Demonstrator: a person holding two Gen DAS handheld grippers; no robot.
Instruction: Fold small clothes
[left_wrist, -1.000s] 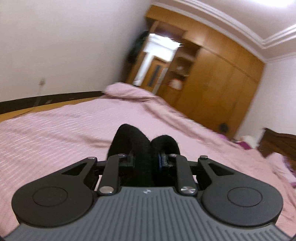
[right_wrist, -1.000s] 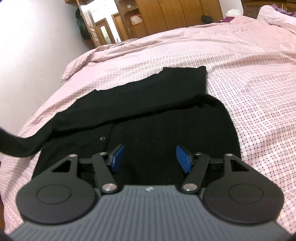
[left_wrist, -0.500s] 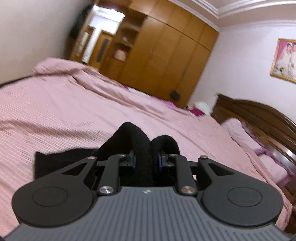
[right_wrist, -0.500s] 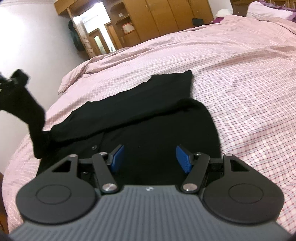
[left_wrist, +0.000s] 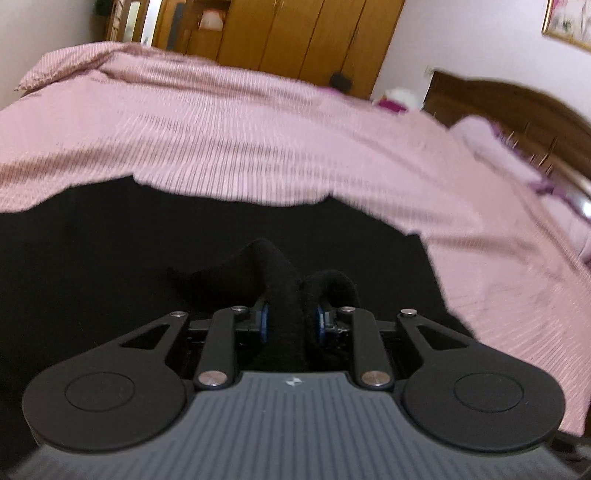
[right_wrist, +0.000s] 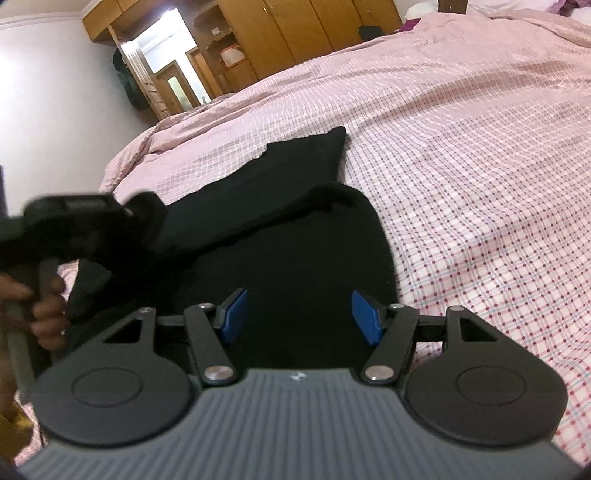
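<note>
A black garment (right_wrist: 295, 251) lies spread on the pink checked bedspread (right_wrist: 461, 184), with one sleeve end (right_wrist: 314, 155) reaching toward the far side. In the left wrist view the garment (left_wrist: 147, 240) fills the lower half of the picture. My left gripper (left_wrist: 291, 314) hangs low over it with a thick fold of black cloth (left_wrist: 280, 269) between its pads; its jaws are opening. From the right wrist view that left gripper (right_wrist: 122, 218) shows blurred at the left, carried by a hand (right_wrist: 44, 306). My right gripper (right_wrist: 295, 317) stands open above the garment's near part, nothing between its fingers.
A wooden wardrobe (right_wrist: 295, 33) and a lit doorway (right_wrist: 166, 62) stand beyond the bed's far end. A dark wooden headboard (left_wrist: 517, 107) and a pink pillow (left_wrist: 487, 144) are at the right. A white wall (right_wrist: 55, 110) runs along the bed's left side.
My left gripper has swung in from the left and come down over the garment's body, carrying the black fold with it, and its pads have parted slightly. The right gripper has barely shifted.
</note>
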